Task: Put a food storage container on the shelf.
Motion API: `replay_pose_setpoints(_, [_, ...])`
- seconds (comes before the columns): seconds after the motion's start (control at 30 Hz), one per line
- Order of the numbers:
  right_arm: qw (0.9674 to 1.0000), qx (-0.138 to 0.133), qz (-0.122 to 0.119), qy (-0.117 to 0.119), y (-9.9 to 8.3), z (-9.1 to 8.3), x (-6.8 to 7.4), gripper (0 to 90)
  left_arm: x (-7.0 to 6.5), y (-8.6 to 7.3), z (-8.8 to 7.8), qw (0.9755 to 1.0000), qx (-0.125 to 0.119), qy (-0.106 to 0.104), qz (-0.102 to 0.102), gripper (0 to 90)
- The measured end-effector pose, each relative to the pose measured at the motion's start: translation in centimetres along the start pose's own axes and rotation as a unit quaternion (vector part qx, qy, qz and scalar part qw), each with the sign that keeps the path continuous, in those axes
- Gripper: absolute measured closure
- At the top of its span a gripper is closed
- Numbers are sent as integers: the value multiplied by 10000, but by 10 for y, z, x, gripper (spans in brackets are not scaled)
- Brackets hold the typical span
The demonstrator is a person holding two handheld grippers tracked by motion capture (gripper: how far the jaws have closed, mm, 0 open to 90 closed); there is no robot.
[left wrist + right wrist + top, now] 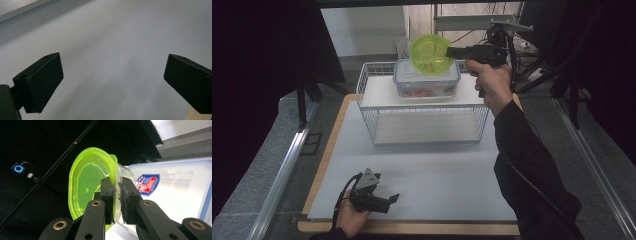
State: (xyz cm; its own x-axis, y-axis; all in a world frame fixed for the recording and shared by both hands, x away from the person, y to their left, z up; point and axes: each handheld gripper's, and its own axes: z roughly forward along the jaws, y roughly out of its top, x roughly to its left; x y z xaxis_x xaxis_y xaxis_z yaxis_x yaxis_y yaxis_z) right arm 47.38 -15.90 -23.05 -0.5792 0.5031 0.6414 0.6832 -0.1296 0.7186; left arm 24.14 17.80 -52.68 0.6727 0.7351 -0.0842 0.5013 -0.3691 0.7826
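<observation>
Right gripper, in the high view, is clamped on the rim of a green tub, holding it tipped on edge above a lidded box that sits on top of a wire rack at the far side of the table. Left gripper rests near the front left edge, its hand low on the table. To do this well, I judge the tub should be carried level and clear of the box lid, with the grip kept firm, since a thin rim can pivot or slip. In the left gripper view the jaws stand wide apart over bare table, holding nothing. In the right gripper view the jaws pinch the tub's rim and clear wall between them; behind it the box lid bears a red, white and blue logo, its lettering too blurred to read.
</observation>
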Motion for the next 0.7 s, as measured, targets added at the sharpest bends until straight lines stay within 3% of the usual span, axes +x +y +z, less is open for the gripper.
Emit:
replay_pose_setpoints(0.27, [9997,-53,14,-226,12,10,0,815,-1,0,0,10000,-23,-1,25,24])
replay_pose_setpoints(0.7, [9976,148,356,-583,17,37,-14,815,-1,0,1,10000,-14,-46,36,24])
